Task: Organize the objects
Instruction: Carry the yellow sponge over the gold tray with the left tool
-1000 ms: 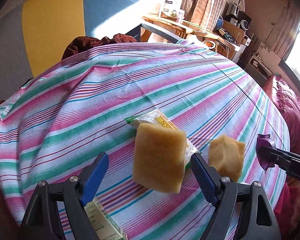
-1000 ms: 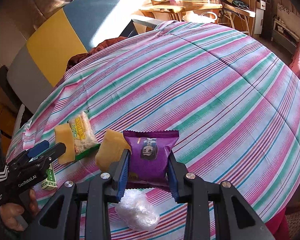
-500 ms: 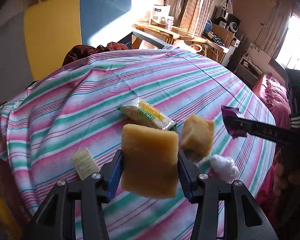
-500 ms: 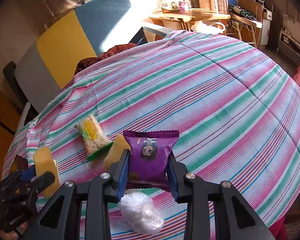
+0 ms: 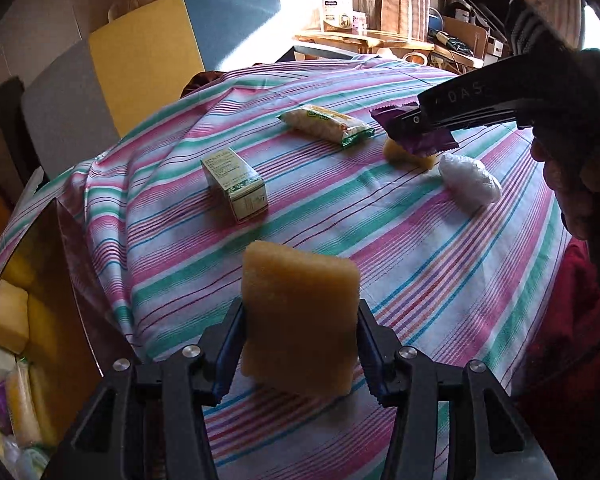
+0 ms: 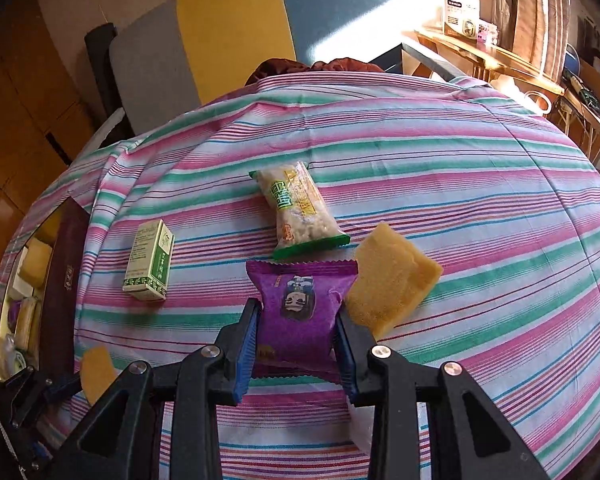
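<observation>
Above the striped tabletop [image 5: 440, 248], the left tongs [image 5: 300, 344] are gripping a yellow sponge [image 5: 298, 320], lifted clear. From the right wrist, the right tongs [image 6: 298, 344] are pinching a purple snack packet [image 6: 300, 304], beside another sponge [image 6: 388, 280].

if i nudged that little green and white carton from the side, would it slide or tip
The green and white carton lies on a long face, so it would probably slide, not tip. It looks like thin card, likely light and easily dented. The striped cloth may bunch under it.
</observation>
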A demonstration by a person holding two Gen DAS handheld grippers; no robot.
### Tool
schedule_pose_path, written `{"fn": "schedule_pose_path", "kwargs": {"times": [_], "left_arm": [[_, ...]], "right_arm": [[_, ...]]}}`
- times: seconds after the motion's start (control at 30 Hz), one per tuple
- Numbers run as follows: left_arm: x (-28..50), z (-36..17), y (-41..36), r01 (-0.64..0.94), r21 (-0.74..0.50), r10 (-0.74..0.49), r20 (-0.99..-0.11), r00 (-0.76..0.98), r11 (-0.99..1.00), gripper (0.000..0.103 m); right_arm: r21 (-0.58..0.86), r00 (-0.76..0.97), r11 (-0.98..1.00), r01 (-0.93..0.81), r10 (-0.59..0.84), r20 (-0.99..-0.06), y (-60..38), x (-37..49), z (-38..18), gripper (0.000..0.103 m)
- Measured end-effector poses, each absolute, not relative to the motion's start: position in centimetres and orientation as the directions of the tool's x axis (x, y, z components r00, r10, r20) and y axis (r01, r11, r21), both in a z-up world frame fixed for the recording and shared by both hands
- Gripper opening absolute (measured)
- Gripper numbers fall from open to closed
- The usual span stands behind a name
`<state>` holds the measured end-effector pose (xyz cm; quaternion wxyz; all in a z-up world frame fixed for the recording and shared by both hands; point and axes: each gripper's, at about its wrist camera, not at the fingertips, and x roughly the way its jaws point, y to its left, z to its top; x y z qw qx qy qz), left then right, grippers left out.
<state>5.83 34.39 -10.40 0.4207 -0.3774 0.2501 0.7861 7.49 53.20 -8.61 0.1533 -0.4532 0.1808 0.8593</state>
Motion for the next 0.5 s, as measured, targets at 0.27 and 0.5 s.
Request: {"fn": "schedule_pose_path", "kwargs": {"times": [0.27,0.5], "left_arm": [[4.7,-11.9,34.7,-0.829,0.014,0.444,-0.84,-0.313,-0.559,0.053],[4.3,-12.3,34.7,-0.814,-0.022,0.442,-0.848,-0.292,-0.581,0.053]], "right_arm": [[0.142,-0.513,-0.89,-0.433,0.114,-0.851,53.0,7.4,-9.2,0.034],[0.129,-0.483,-0.899,-0.418,0.1,-0.87,52.5,6.8,-10.0,0.034]]}}
